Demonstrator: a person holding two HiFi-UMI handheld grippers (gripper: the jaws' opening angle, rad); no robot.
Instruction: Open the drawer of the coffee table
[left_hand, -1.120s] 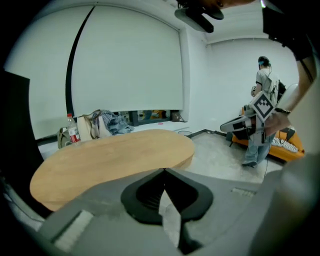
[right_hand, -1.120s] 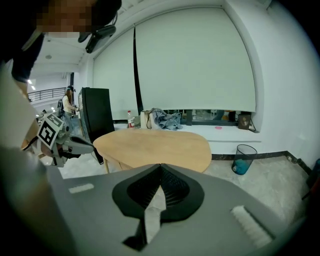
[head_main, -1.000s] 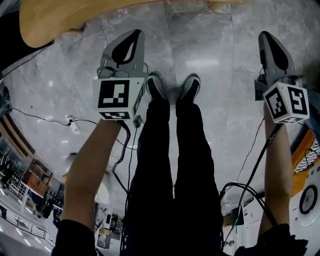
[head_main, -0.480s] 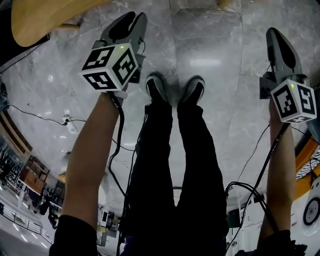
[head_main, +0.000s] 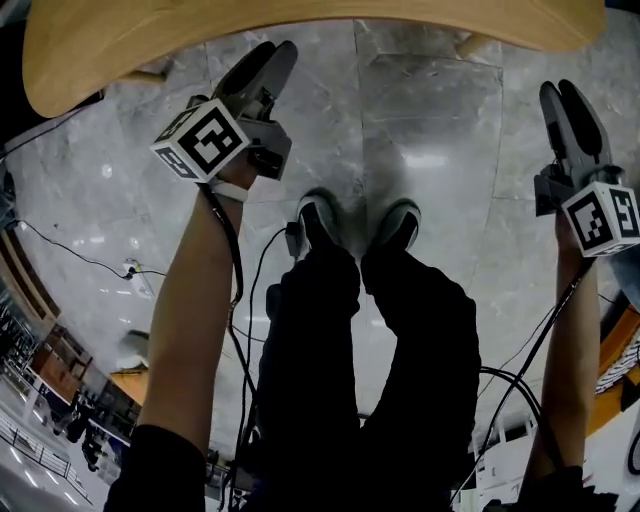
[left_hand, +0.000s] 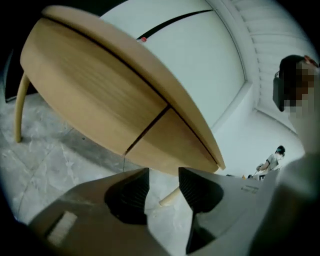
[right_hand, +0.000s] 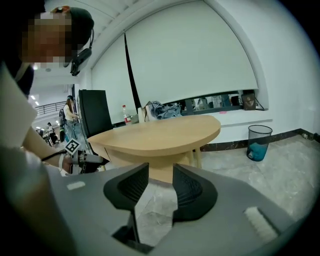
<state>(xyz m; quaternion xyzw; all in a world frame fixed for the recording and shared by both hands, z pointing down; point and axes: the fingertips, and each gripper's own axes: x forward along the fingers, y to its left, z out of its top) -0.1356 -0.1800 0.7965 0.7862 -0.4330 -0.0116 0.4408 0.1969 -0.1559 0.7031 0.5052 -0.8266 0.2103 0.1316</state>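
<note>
The light wooden coffee table (head_main: 300, 45) spans the top of the head view. In the left gripper view its curved apron (left_hand: 85, 90) shows tilted, and a thin seam (left_hand: 146, 129) marks a drawer front. My left gripper (head_main: 270, 62) hangs just short of the table's edge, rolled to one side. Its jaws (left_hand: 164, 177) are opening with nothing between them. My right gripper (head_main: 562, 95) hovers further right over the floor, facing the table (right_hand: 165, 135). Its jaws (right_hand: 161, 172) are opening too, empty.
The person's legs and shoes (head_main: 345, 215) stand between the grippers on grey marble floor. Cables (head_main: 60, 235) trail at the left. A mesh bin (right_hand: 259, 142) stands right of the table, a black chair (right_hand: 95, 117) behind it, and clutter (right_hand: 162, 109) beyond it.
Both grippers have sunk and come nearer the table, which now fills the top of the head view. The left gripper has rolled. Both pairs of jaws have gone from shut to parted.
</note>
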